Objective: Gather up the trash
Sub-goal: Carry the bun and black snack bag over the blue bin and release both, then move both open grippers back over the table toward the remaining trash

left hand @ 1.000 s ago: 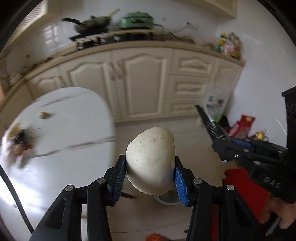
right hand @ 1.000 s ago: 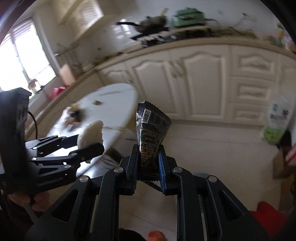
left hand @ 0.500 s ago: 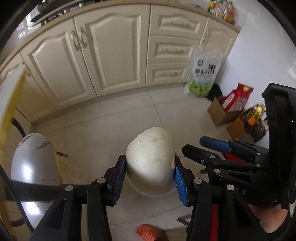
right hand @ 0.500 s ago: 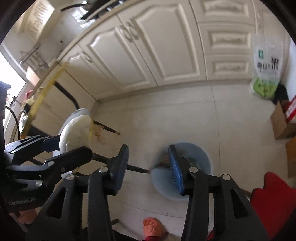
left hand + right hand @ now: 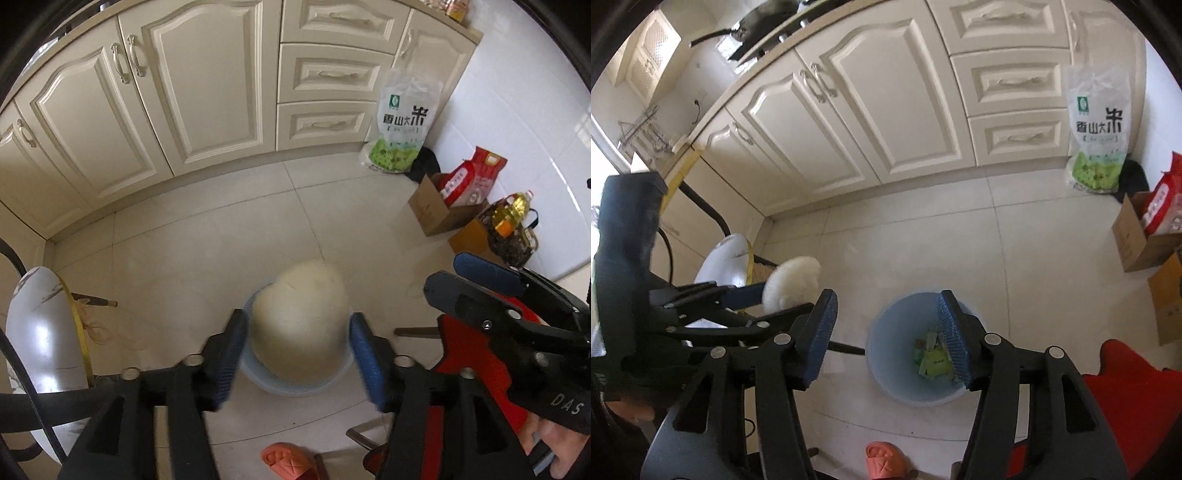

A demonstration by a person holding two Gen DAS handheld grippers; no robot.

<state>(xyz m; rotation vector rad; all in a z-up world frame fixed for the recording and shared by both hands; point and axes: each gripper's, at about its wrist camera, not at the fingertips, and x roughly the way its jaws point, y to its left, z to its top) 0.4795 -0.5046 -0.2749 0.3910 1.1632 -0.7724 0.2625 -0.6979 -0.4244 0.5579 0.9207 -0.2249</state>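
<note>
A pale blue trash bin (image 5: 295, 389) stands on the tiled floor right under my left gripper (image 5: 295, 350). Its jaws are opening, and a white steamed bun (image 5: 299, 321) sits blurred between the blue pads, with a small gap on each side. In the right wrist view the same bun (image 5: 792, 282) shows at the tips of the left gripper (image 5: 775, 299). My right gripper (image 5: 886, 332) hangs over the bin (image 5: 912, 395), jaws opening with nothing between them. Green and dark wrappers (image 5: 932, 360) lie in the bin. In the left wrist view the right gripper (image 5: 461, 280) is at the right.
Cream cabinets (image 5: 207, 92) line the far side. A rice bag (image 5: 402, 125), cardboard boxes (image 5: 436, 210) with a red bag, and an oil bottle (image 5: 511, 214) stand by the right wall. The white table's edge (image 5: 40, 332) is at left. An orange slipper (image 5: 288, 461) lies close by.
Both grippers swung from the table down over the bin. The right one let go of its dark wrapper and opened. The left jaws spread and the bun came loose.
</note>
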